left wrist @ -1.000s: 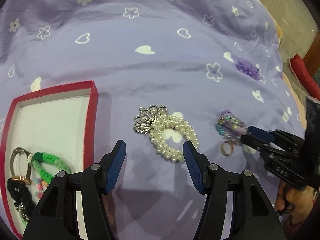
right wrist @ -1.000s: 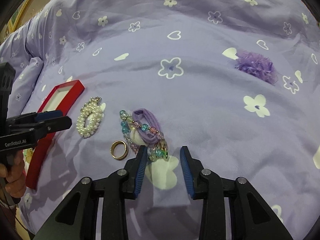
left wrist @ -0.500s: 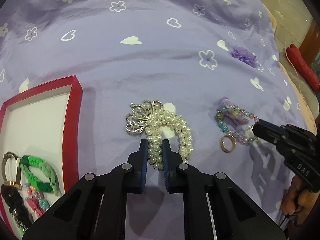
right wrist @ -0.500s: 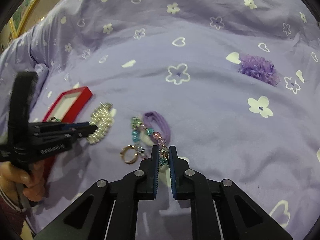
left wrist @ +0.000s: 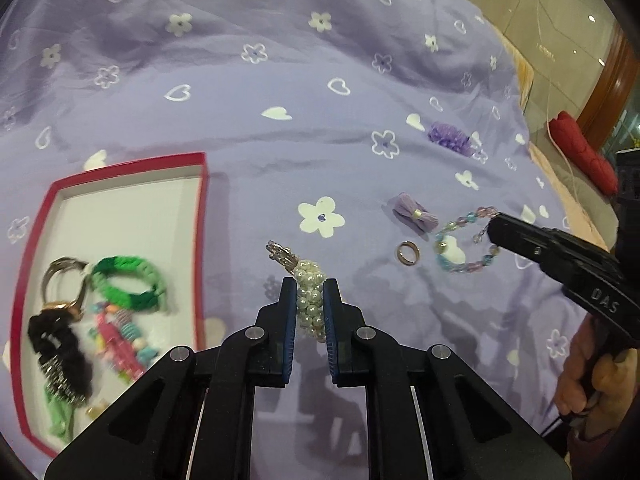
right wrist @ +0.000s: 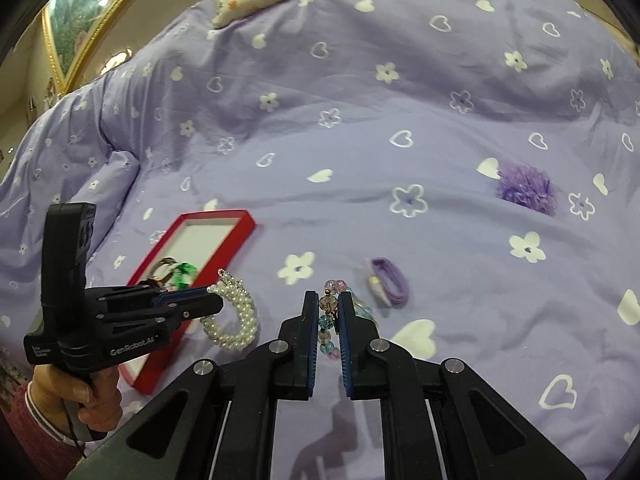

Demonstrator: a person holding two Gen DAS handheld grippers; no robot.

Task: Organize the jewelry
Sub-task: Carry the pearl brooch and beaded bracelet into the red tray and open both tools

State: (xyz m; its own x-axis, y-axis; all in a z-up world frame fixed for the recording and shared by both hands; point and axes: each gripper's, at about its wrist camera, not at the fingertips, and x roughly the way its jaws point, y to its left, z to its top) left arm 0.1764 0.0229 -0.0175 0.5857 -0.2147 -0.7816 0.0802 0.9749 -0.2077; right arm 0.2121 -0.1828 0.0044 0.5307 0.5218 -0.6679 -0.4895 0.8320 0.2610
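Pearl bracelet (left wrist: 310, 300), pinched between the closed fingers of the left gripper (left wrist: 311, 312), hangs lifted off the bedspread (left wrist: 280, 80) with its crown charm (left wrist: 280, 254) pointing away from the tool. The red tray (left wrist: 202, 216) lies just to its left, long axis running away from the camera, already holding a green band (left wrist: 128, 282) and other pieces. The left gripper is clearly the nearer to the tray. Farther right, the right gripper (right wrist: 325, 320) is clamped on the bead bracelet (right wrist: 326, 312); a ring (left wrist: 408, 253) and bow (left wrist: 414, 213) lie on the cloth between them.
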